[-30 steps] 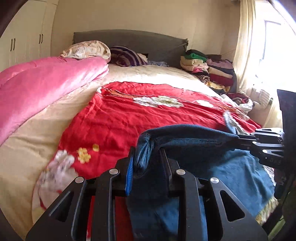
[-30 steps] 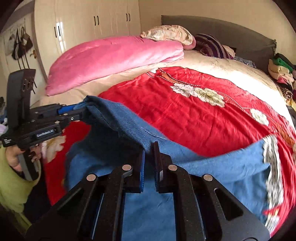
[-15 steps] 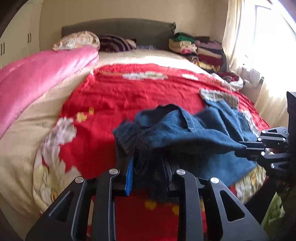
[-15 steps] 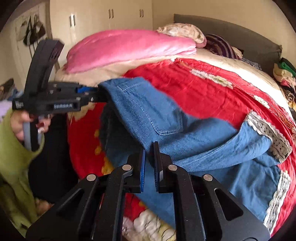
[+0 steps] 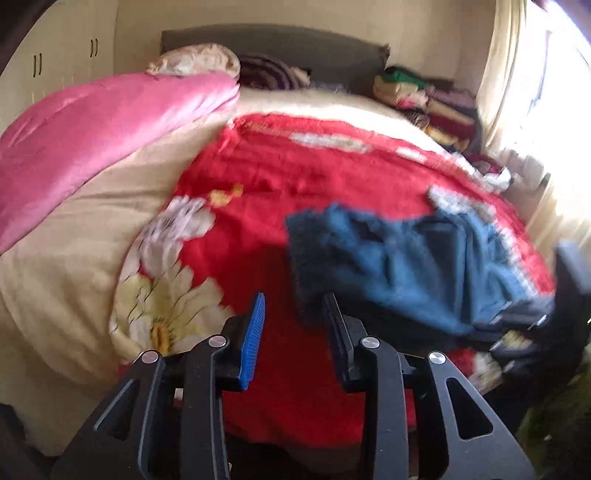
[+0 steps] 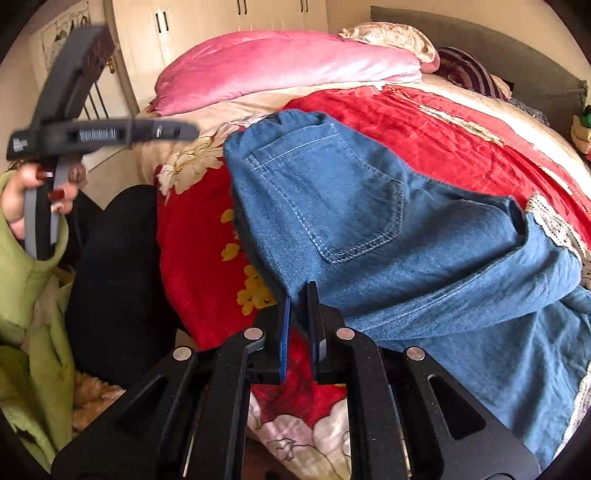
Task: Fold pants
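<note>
Far left in the right wrist view, your left hand [image 6: 35, 199], in a yellow-green sleeve [image 6: 26, 280], grips the grey handle of the black two-finger left gripper [image 5: 293, 321]. Its jaws have just been opening and now stand spread with nothing between them; only the red floral blanket [image 5: 332, 177] shows through the gap. In the left wrist view the waistband corner of the blue denim pants [image 6: 388, 236] hangs just past the right-hand finger, though blur makes it hard to say whether cloth and finger touch.

Behind that gripper, a rolled pink satin quilt [image 6: 280, 62] lies along the left side of the bed, on a cream bedspread [image 5: 66, 236], with white wardrobe doors [image 6: 207, 14] beyond it.

Moving to the middle, the pants lie rumpled on the red blanket near the foot edge of the bed, back pocket up, the waistband toward you and the lace-trimmed leg ends trailing off to the right.

Your black right gripper [image 6: 297, 295] has its jaws pressed nearly together, pinching the near edge of the waistband between the blue pad and its partner.

Farther right, a grey headboard [image 6: 517, 59] backs a striped pillow [image 6: 469, 70], and the left wrist view shows a stack of folded clothes [image 5: 428, 103] beside a bright curtained window [image 5: 535, 92].
</note>
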Available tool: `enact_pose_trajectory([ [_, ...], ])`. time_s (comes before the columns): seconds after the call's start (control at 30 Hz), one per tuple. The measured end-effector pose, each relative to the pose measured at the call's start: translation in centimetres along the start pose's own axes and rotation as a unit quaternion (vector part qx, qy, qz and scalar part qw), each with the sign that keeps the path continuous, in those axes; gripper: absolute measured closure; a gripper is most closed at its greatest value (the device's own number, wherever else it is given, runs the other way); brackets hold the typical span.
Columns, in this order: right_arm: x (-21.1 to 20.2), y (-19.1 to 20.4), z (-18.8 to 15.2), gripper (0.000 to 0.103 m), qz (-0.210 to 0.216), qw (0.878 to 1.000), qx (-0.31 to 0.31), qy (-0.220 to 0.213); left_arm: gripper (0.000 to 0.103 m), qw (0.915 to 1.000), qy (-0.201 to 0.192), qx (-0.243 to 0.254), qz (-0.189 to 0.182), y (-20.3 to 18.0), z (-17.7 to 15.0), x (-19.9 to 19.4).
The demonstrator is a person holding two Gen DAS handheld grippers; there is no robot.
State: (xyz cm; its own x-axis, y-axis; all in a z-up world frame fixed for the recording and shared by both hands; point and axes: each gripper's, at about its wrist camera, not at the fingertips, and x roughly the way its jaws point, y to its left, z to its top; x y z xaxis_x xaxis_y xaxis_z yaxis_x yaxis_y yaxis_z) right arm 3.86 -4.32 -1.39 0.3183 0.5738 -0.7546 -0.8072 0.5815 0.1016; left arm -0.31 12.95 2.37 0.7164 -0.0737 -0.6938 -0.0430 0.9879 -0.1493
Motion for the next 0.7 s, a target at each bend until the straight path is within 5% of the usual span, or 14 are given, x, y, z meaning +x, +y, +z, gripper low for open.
enact_pose_trajectory([
  [0.1,0.5,0.1,-0.3,0.099,0.008,1.000,0.003,0.004,0.072,0.9988,-0.008,0.019,-0.045,-2.9,1.4,1.0],
  [0.2,0.9,0.2,-0.6,0.095,0.011,1.000,0.006,0.013,0.072,0.9979,0.019,0.040,-0.047,-5.2,1.6,4.0],
  [0.33,-0.7,-0.5,-0.6,0.091,0.017,1.000,0.022,-0.002,0.072,0.9943,0.063,0.083,0.023,-6.0,-0.4,7.9],
  [0.47,-2.8,-1.4,0.2,0.067,-0.010,0.998,0.036,-0.049,0.072,0.9939,0.067,0.085,0.018,-5.7,-1.9,7.9],
  [0.7,2.6,-2.4,-1.3,0.065,-0.037,0.996,0.076,0.040,0.072,0.9948,0.066,0.077,0.003,-5.1,-1.7,7.8],
])
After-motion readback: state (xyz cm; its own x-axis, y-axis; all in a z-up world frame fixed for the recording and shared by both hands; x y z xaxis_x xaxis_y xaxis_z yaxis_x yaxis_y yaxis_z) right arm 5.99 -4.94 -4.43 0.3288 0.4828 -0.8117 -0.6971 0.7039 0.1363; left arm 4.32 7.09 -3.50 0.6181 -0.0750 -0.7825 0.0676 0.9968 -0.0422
